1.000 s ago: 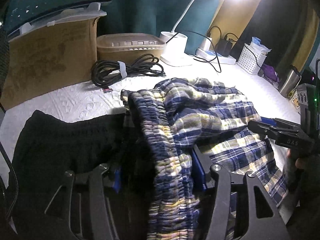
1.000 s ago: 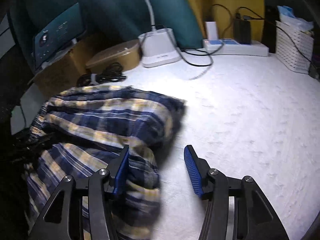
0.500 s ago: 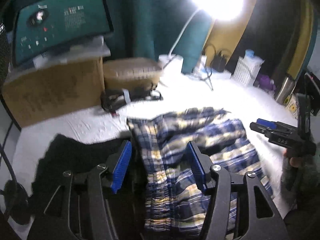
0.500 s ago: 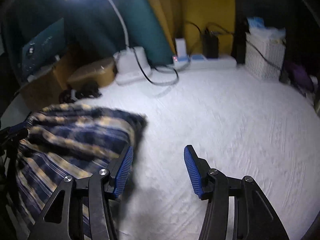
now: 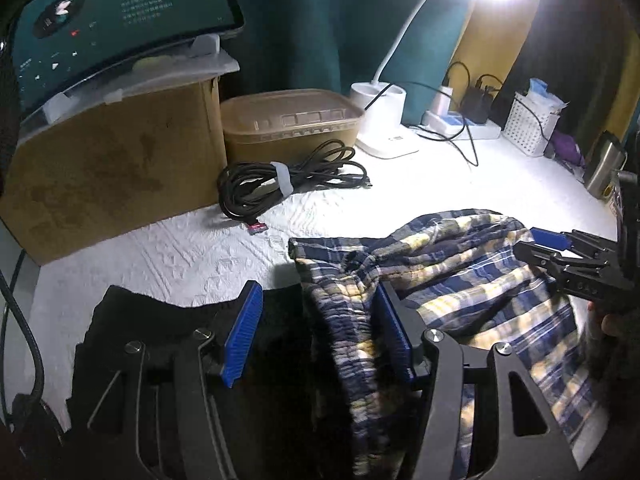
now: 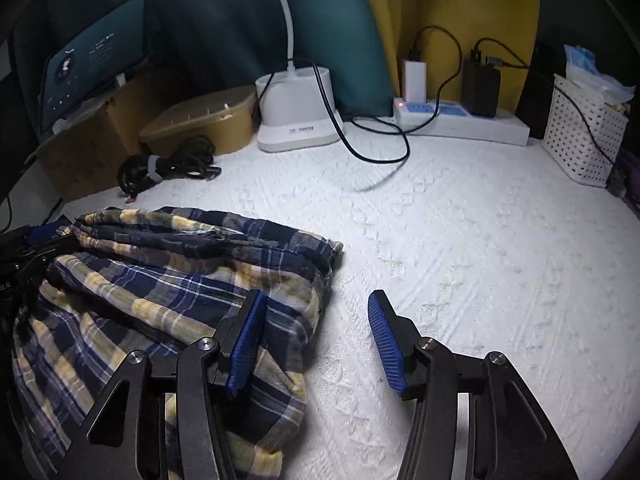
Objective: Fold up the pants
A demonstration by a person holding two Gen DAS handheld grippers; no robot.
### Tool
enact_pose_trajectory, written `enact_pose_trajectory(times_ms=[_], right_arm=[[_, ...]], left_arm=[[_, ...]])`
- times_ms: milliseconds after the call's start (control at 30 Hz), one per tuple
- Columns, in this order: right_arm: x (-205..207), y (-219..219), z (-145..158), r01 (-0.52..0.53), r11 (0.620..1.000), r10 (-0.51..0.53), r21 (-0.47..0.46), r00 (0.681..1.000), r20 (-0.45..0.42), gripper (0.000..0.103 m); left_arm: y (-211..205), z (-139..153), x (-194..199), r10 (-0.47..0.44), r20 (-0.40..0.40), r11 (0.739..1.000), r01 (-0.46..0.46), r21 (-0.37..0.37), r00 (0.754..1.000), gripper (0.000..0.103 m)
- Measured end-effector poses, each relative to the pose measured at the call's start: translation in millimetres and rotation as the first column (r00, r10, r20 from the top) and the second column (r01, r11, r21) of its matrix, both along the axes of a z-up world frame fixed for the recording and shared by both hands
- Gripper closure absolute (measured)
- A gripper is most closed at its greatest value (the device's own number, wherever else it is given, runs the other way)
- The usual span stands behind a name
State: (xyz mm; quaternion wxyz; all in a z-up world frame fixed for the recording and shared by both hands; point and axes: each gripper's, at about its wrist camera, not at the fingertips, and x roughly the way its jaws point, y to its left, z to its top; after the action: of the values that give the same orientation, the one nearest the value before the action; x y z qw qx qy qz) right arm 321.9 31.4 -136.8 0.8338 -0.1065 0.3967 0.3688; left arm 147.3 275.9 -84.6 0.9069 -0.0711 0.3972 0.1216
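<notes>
Pants (image 6: 168, 292) under left finger of right gripper (image 6: 316, 340).

Home desk corner: monitor (image 5: 120, 20) on cardboard box (image 5: 112, 168), desk lamp (image 6: 296, 120), power strip (image 6: 460, 120) with chargers, teal curtain (image 5: 340, 20), white textured cloth (image 6: 480, 260) over desk.

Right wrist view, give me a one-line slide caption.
Open right gripper hovers at the edge of bunched plaid pants on a white textured table cover.
</notes>
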Motion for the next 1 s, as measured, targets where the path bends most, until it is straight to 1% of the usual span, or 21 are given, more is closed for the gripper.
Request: enact_pose_trajectory(times_ms=[67, 167, 267, 333, 467, 567, 667, 800, 1000], right_arm=[[2.7, 1.6, -2.2, -0.001, 1.0, 0.001, -0.003, 1.0, -0.006, 0.049], [7.0, 2.1, -4.7, 0.005, 1.0, -0.005, -0.003, 1.0, -0.02, 0.048], [7.6, 0.4, -4.1, 0.012, 1.0, -0.013, -0.003, 1.0, -0.02, 0.047], [7.3, -1.4, -2.0, 0.023, 1.0, -0.023, 0.003, 0.999, -0.025, 0.047], [1.4, -7.4, 7.1, 0.04, 0.999, -0.04, 0.009, 0.999, -0.013, 0.047], [-3.9, -12.5, 13.9, 0.045, 0.999, -0.045, 0.016, 0.999, -0.005, 0.047], [-11.3, -16.5, 18.5, 0.042, 0.999, -0.042, 0.022, 0.999, 0.003, 0.047], [-21.4, -19.9, 19.1, 0.033, 0.999, -0.033, 0.023, 0.999, 0.002, 0.046], [-40.2, -20.9, 15.4, 0.0, 1.0, 0.001, 0.018, 1.0, -0.005, 0.045]], left_arm=[[2.5, -4.2, 3.2, -0.004, -0.005, 1.0, 0.004, 0.013, 1.0, 0.041], [8.4, -9.4, 6.6, 0.003, -0.005, 1.0, -0.003, 0.007, 1.0, 0.037], [10.8, -7.7, 6.7, 0.012, -0.007, 1.0, -0.012, 0.0, 1.0, 0.036], [9.6, -2.9, 4.1, 0.025, 0.001, 1.0, -0.025, -0.007, 1.0, 0.036], [-0.1, 14.5, -11.4, 0.015, 0.063, 1.0, -0.015, 0.002, 0.998, 0.036], [-5.0, 22.5, -21.5, 0.015, 0.077, 1.0, -0.015, -0.003, 0.997, 0.036], [-11.0, 22.8, -28.6, 0.009, 0.071, 1.0, -0.008, -0.005, 0.997, 0.036], [-15.5, 16.1, -35.0, 0.007, 0.057, 1.0, -0.006, -0.017, 0.998, 0.036], [-21.2, 6.9, -41.8, 0.001, 0.038, 1.0, -0.001, -0.003, 0.999, 0.036]])
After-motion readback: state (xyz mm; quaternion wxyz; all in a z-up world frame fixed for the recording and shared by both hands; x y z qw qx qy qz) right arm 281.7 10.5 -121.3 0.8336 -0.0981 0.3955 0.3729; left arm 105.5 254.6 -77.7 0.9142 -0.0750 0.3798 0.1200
